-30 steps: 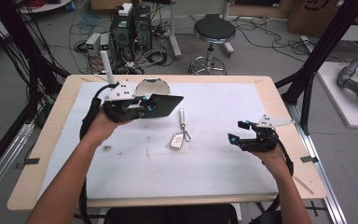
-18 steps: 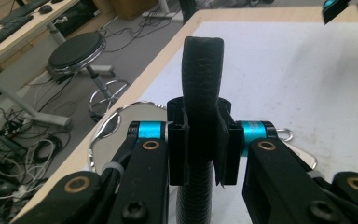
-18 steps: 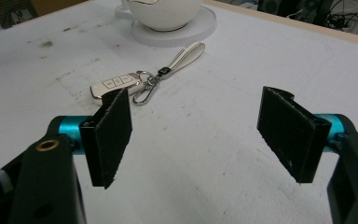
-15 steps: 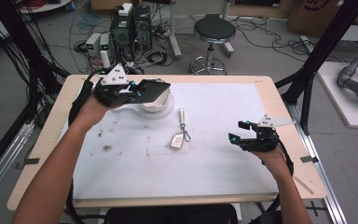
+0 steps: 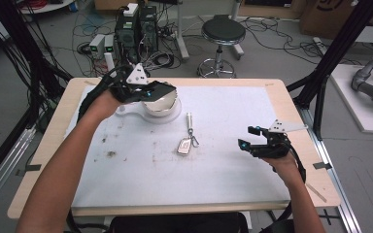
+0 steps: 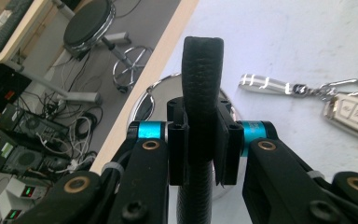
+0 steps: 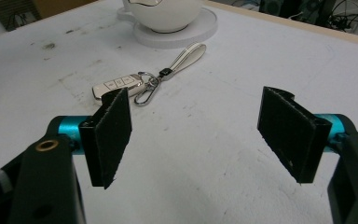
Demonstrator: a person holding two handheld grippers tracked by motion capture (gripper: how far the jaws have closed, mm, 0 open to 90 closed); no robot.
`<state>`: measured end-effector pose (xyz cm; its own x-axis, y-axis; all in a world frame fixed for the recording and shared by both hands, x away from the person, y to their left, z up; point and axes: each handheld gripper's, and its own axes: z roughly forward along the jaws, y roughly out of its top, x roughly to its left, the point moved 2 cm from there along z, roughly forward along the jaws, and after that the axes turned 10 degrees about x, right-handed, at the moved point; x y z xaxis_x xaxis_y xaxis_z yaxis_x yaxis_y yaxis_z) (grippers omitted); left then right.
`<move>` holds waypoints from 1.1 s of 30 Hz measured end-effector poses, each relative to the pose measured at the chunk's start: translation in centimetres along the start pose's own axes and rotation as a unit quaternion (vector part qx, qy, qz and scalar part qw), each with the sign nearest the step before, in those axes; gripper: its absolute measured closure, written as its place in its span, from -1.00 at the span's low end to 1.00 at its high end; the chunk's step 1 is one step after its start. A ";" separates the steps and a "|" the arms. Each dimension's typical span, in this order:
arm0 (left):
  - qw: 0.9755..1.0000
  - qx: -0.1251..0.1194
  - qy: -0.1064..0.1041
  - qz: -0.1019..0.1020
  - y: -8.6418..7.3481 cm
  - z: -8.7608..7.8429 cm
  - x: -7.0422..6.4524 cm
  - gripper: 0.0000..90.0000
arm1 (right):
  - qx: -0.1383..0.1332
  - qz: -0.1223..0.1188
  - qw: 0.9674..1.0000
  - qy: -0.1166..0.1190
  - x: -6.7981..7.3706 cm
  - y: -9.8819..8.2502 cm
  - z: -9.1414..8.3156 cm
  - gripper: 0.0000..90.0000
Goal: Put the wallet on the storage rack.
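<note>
Now the black textured piece [image 6: 203, 60] is clamped in your L gripper [image 5: 167, 92], jaws tight on it, above the bowl [image 5: 161, 105] at far left. Step: carrying it over. Next: centre, lower, let go. R gripper [image 5: 245, 138], near right, gapes wide w/ nothing in it; key fob [image 5: 184, 145] lies mid-table.

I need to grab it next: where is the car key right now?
In the high view the car key lies near the table's middle, just in front of the white bowl, between both claws and touching neither.
</note>
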<state>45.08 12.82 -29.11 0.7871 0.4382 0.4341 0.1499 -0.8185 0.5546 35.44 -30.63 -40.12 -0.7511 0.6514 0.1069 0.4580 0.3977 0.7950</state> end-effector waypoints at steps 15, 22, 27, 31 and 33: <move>0.999 0.045 0.006 0.010 -0.5 3.3 0.4 0.73 | 0.003 0.001 1.000 0.002 0.0 -0.3 0.1 -0.40; 0.997 0.068 0.008 0.028 0.4 4.5 0.5 0.73 | 0.005 0.001 1.000 0.004 0.0 -0.3 0.2 -0.40; 0.997 0.078 0.009 0.024 0.7 5.3 0.7 0.72 | 0.001 0.004 1.000 0.007 -0.1 -0.4 0.2 -0.40; 0.996 0.083 0.010 0.029 0.6 5.3 0.7 0.72 | 0.000 0.005 1.000 0.007 -0.2 -0.5 0.1 -0.40; 0.995 0.089 0.012 0.038 0.7 5.3 0.6 0.73 | 0.000 0.007 1.000 0.010 -0.1 -0.5 0.1 -0.40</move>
<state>48.84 10.55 -32.29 0.7856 0.3800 0.4883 0.1956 -0.9012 0.3868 35.35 -30.86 -40.57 -0.7541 0.6440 0.1289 0.4679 0.3891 0.7935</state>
